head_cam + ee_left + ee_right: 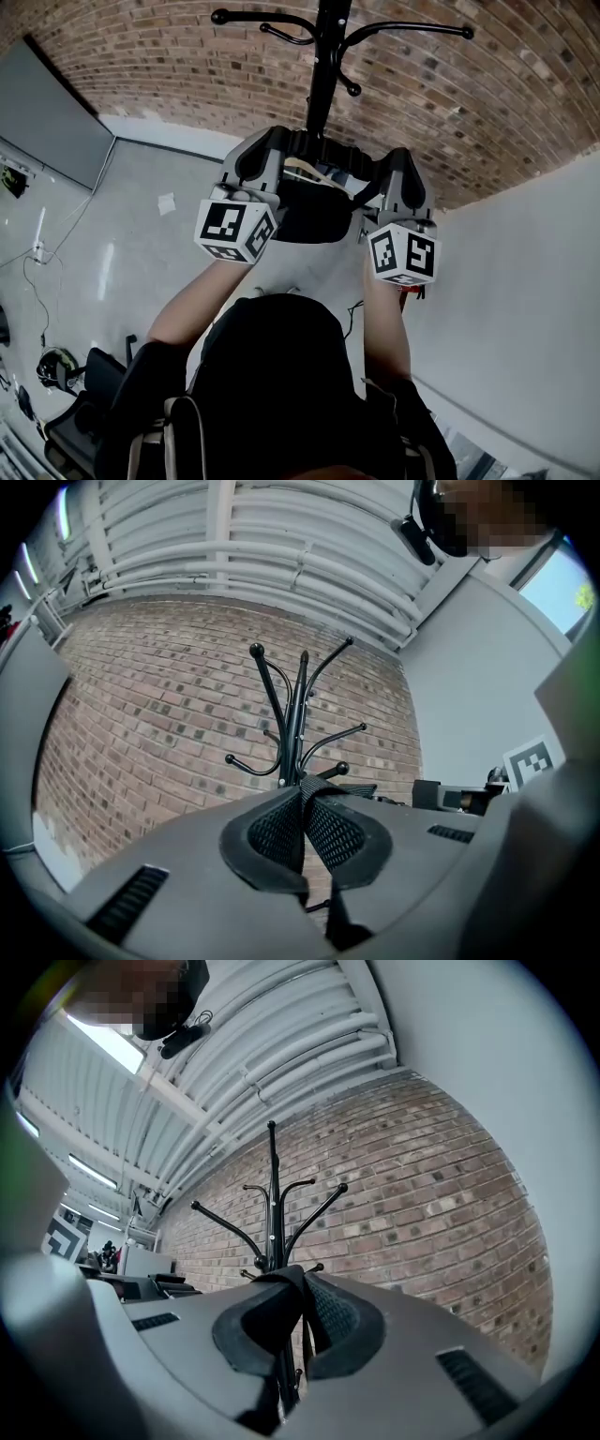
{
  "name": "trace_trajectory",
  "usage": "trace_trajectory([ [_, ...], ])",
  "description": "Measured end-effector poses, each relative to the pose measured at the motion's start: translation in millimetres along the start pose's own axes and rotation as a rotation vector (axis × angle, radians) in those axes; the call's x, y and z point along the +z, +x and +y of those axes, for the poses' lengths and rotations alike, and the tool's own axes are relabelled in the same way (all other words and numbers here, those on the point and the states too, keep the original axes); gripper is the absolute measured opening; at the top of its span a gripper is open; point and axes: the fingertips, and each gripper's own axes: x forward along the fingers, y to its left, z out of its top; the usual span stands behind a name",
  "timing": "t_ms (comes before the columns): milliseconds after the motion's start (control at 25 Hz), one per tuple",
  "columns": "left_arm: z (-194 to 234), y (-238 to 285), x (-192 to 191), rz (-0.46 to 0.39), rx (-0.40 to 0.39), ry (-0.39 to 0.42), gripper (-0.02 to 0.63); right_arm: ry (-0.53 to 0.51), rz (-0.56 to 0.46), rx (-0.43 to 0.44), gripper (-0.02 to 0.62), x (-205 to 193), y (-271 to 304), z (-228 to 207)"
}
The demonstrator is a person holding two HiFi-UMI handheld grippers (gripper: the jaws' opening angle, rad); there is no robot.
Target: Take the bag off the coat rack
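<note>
A black coat rack [322, 66] stands against the brick wall, and the hooks [253, 17] that show carry nothing. Just below them a black bag [314, 214] hangs between my two raised grippers. My left gripper [279, 148] is shut on a black webbing strap [300, 836], pinched between its ribbed pads [272, 832]. My right gripper [392, 167] is shut on a dark strap [300, 1321] as well. Both gripper views look slightly upward at the rack [292, 728] [273, 1213], which stands a short way ahead of the jaws. A pale strip of strap [309, 171] runs between the grippers.
The brick wall [169, 75] runs behind the rack. A white wall [525, 281] closes the right side and a grey panel [47, 112] the left. A black chair [75, 403] and cables [33, 272] lie on the pale floor at lower left.
</note>
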Motion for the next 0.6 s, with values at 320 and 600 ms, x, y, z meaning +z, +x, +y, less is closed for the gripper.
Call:
trace_trajectory([
  [320, 5.9, -28.1, 15.6, -0.022, -0.005, -0.008, 0.02, -0.024, -0.011, 0.011, 0.02, 14.2, -28.2, 10.0],
  [600, 0.8, -50.1, 14.5, -0.008, -0.033, -0.058, 0.02, -0.046, -0.005, 0.033, 0.02, 18.5, -51.5, 33.9],
])
